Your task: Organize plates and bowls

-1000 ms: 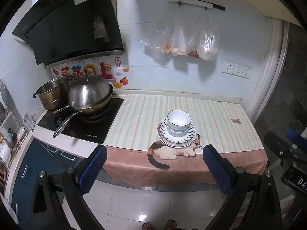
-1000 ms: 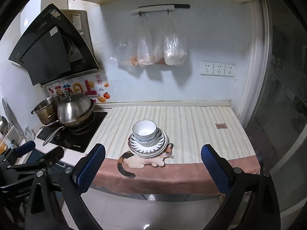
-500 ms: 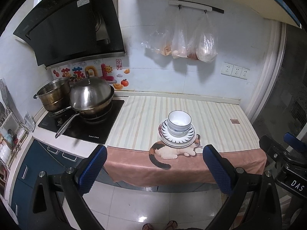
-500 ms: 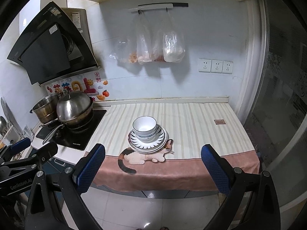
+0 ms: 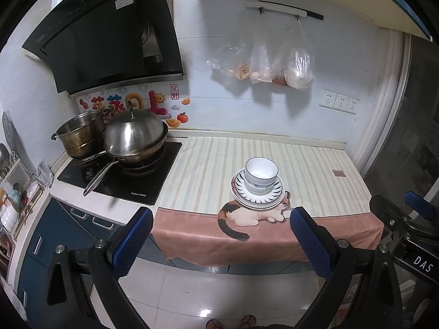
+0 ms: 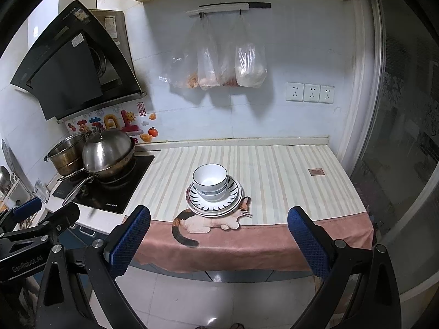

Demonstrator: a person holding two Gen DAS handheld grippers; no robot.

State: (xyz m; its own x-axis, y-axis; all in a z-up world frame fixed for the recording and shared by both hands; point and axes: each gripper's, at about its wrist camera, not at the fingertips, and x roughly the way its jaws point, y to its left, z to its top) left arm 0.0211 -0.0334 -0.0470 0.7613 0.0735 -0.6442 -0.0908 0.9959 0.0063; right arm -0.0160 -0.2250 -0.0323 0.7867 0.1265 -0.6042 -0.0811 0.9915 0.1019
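Note:
White bowls (image 5: 260,174) sit nested on a stack of patterned plates (image 5: 271,200) near the front of the striped counter, by a cat picture on the cloth. The same bowls (image 6: 210,179) and plates (image 6: 233,201) show in the right wrist view. My left gripper (image 5: 219,235) is open and empty, held back from the counter above the floor. My right gripper (image 6: 219,233) is also open and empty, equally far back. Each gripper appears at the edge of the other's view.
A lidded wok (image 5: 134,137) and a steel pot (image 5: 81,134) stand on the black hob (image 5: 123,181) at the left. A range hood (image 5: 109,30) hangs above. Plastic bags (image 5: 263,60) hang on the wall. A glass door (image 6: 406,150) is at the right.
Both grippers have drifted slightly back and up from the counter; the view has shifted a little. The bowls and plates have not moved.

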